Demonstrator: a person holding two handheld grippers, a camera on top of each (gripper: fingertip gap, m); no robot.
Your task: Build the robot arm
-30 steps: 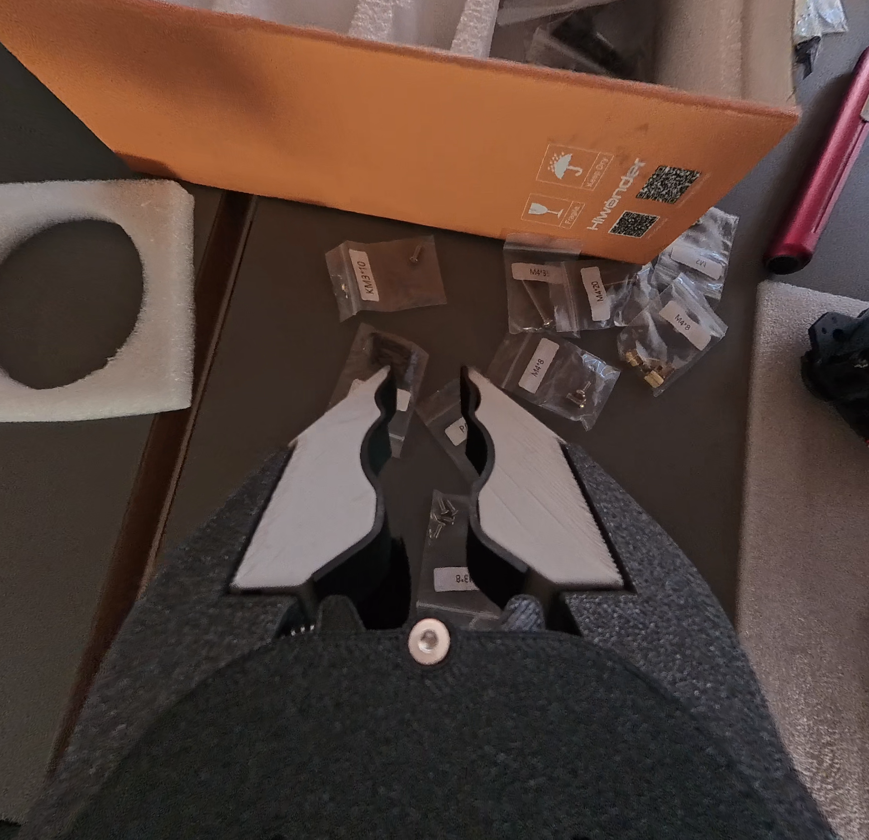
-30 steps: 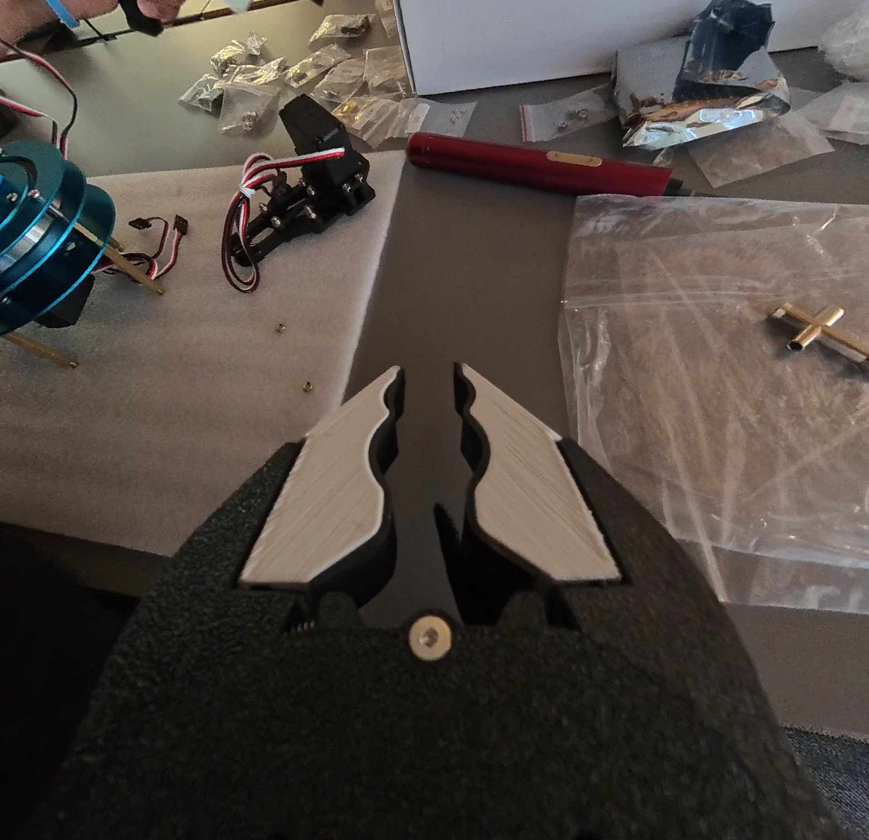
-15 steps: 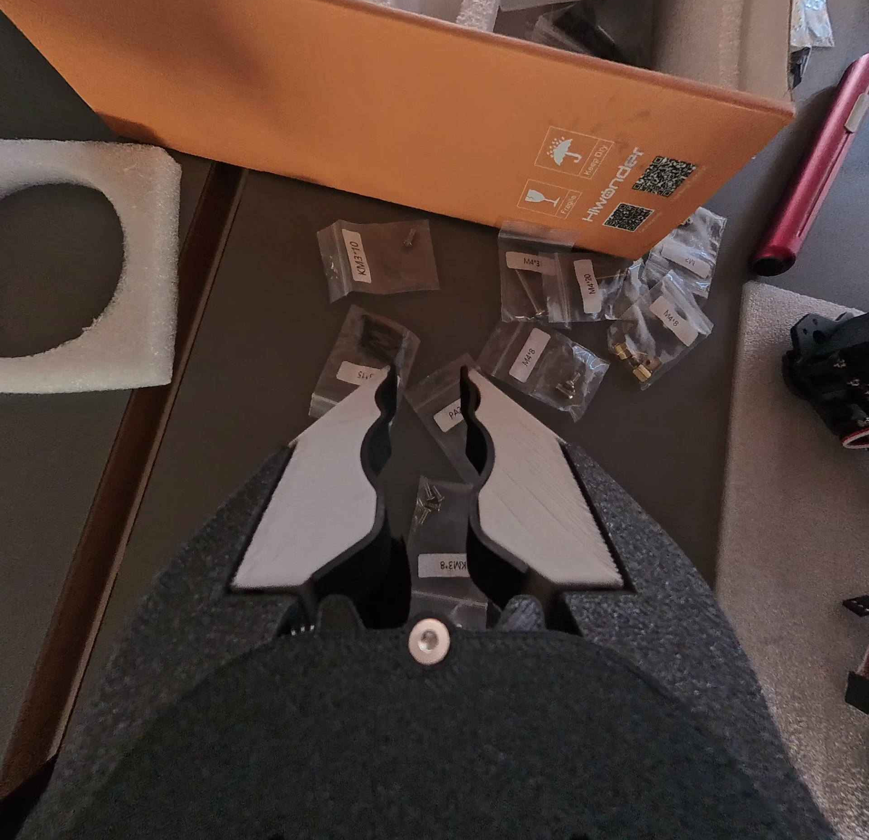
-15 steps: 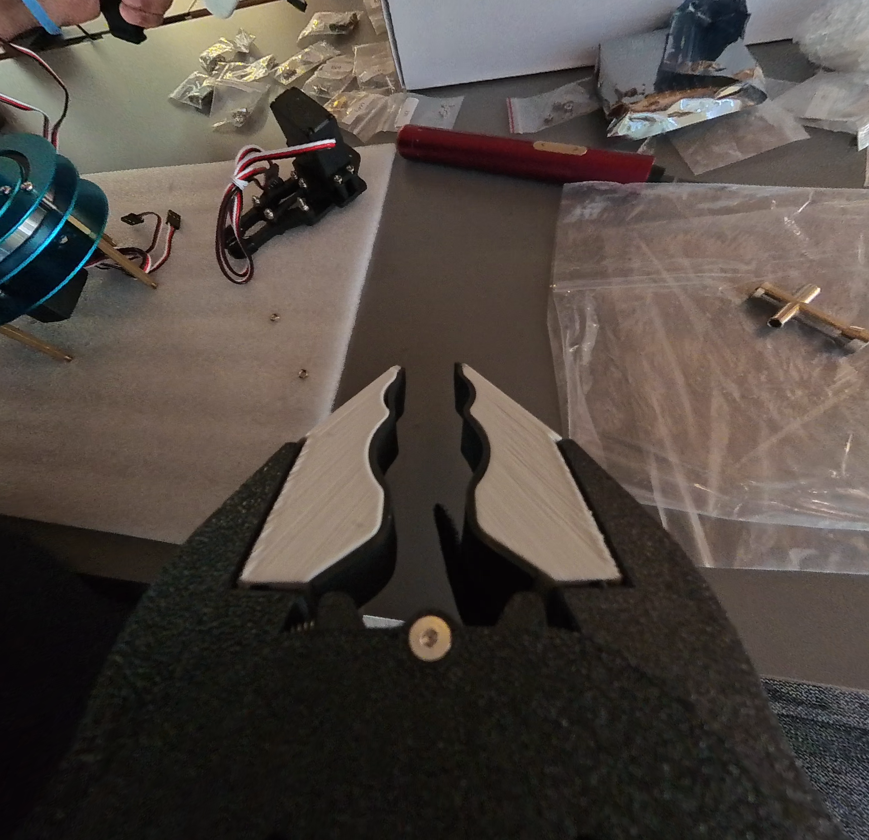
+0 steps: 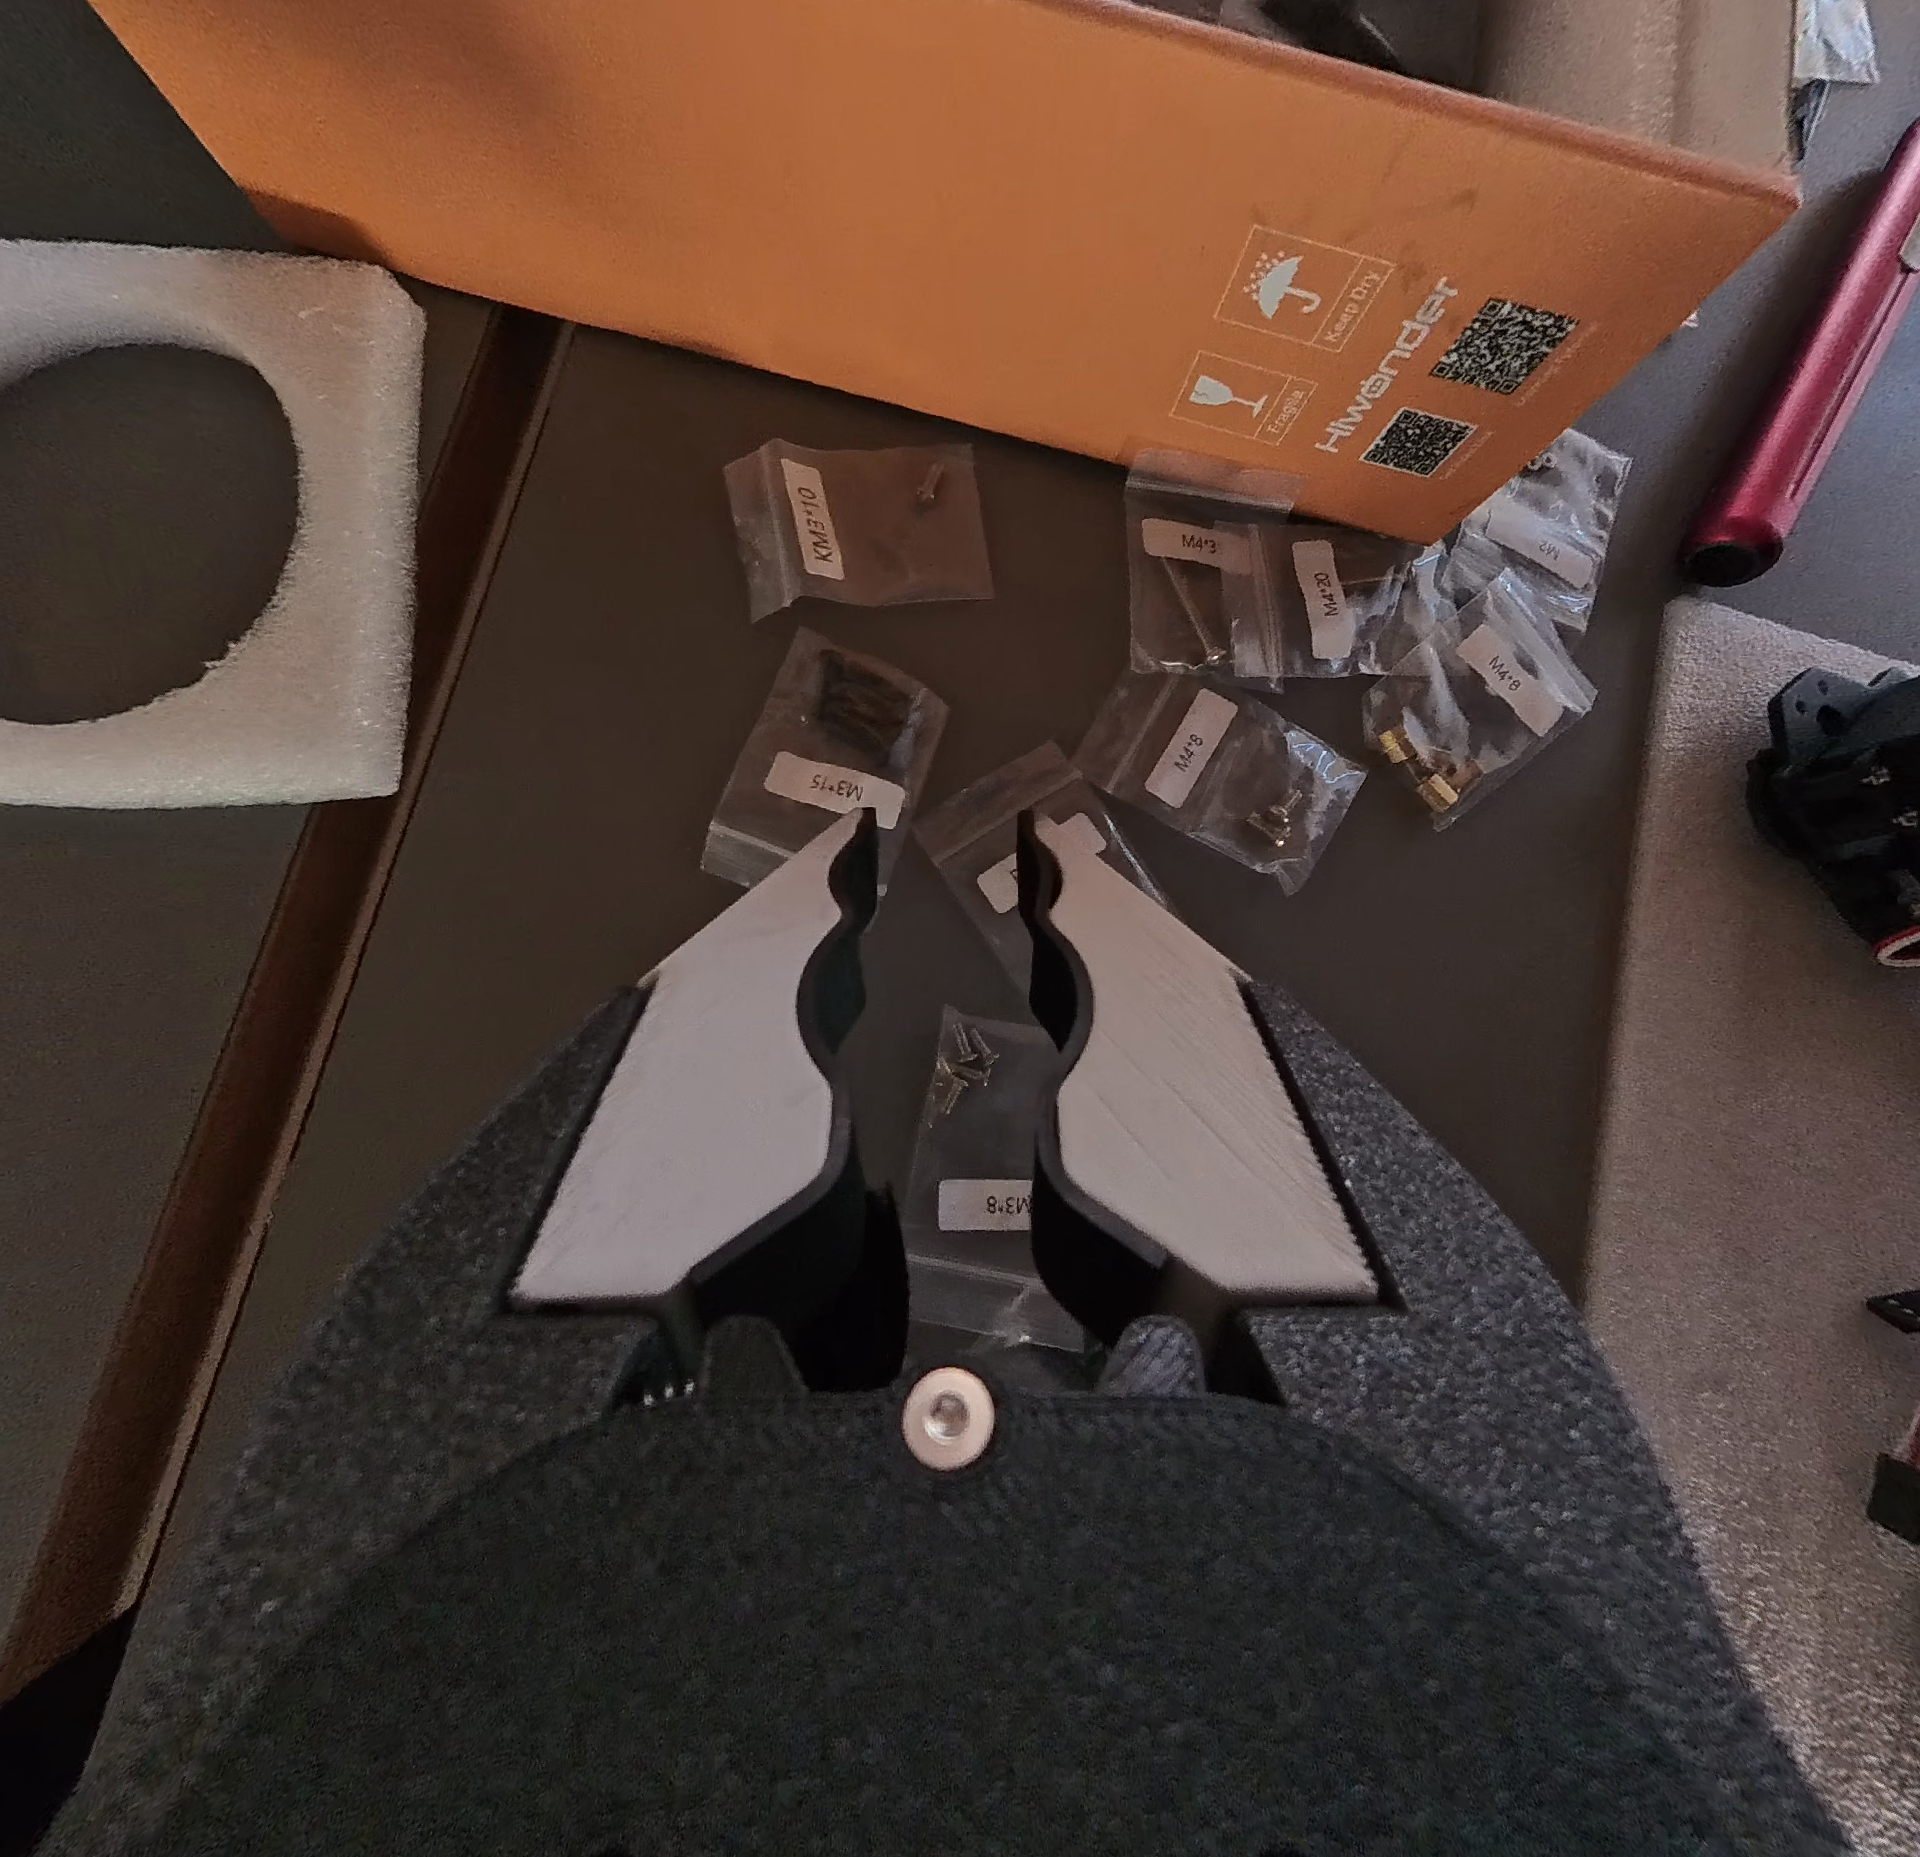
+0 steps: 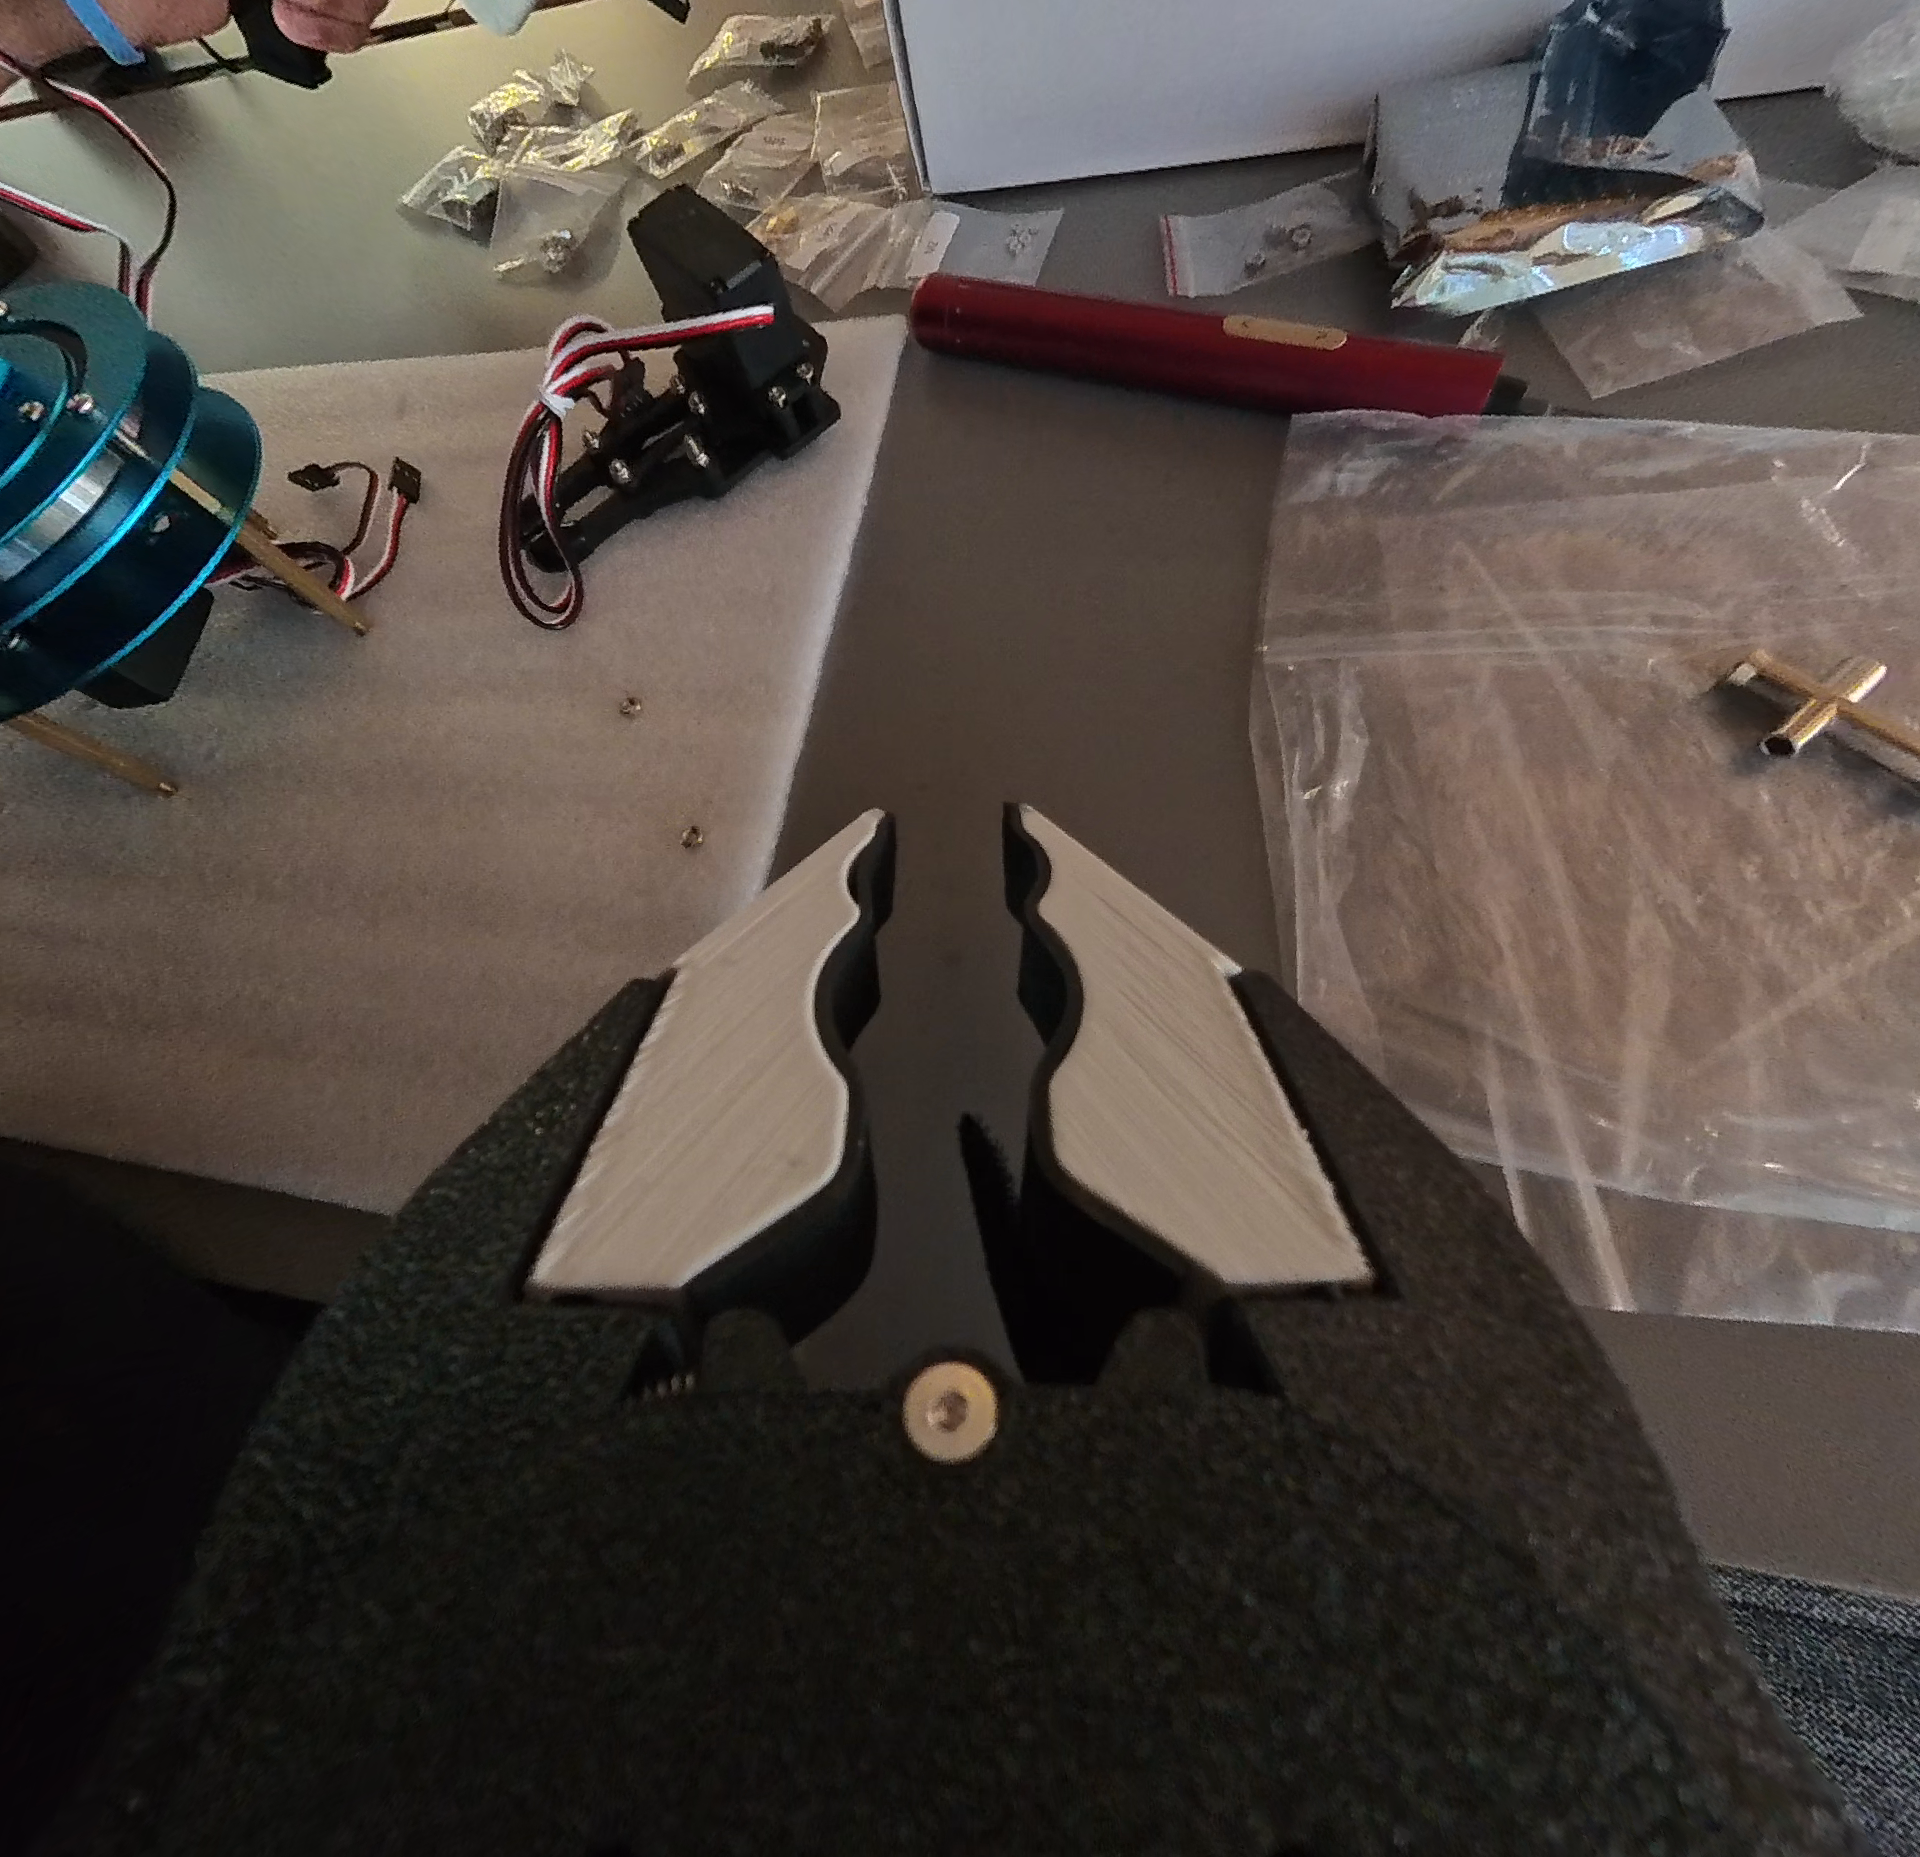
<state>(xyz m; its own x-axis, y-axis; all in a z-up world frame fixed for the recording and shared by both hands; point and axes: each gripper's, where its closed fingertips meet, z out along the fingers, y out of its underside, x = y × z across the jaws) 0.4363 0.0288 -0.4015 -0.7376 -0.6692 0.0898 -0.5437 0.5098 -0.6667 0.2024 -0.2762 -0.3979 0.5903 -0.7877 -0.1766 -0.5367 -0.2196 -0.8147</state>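
My left gripper [image 5: 945,831] is open and holds nothing. It hovers over several small clear labelled bags of screws on a dark table. One bag of small silver screws [image 5: 971,1132] lies on the table below the gap between the fingers. A bag of black screws [image 5: 831,747] lies at the left fingertip, and another bag [image 5: 997,789] at the right one. My right gripper [image 6: 948,820] is open and empty over a bare dark strip of table, between a foam sheet [image 6: 416,872] and a large clear plastic bag [image 6: 1558,872].
An orange box [image 5: 831,197] stands behind the bags, and white foam with a round hole [image 5: 343,560] lies at the left. In the right wrist view there are a red cylindrical tool [image 6: 1195,347], a black servo bracket with wires [image 6: 717,405], a blue round metal assembly [image 6: 94,519], a metal cross wrench [image 6: 1818,701] and a white box [image 6: 1143,41]. My hands' fingertips stand some 40 centimeters from each other.
In the left wrist view the bags and the box have slid a little up the picture as the gripper drew back. The right gripper has hardly moved. Both stay open.
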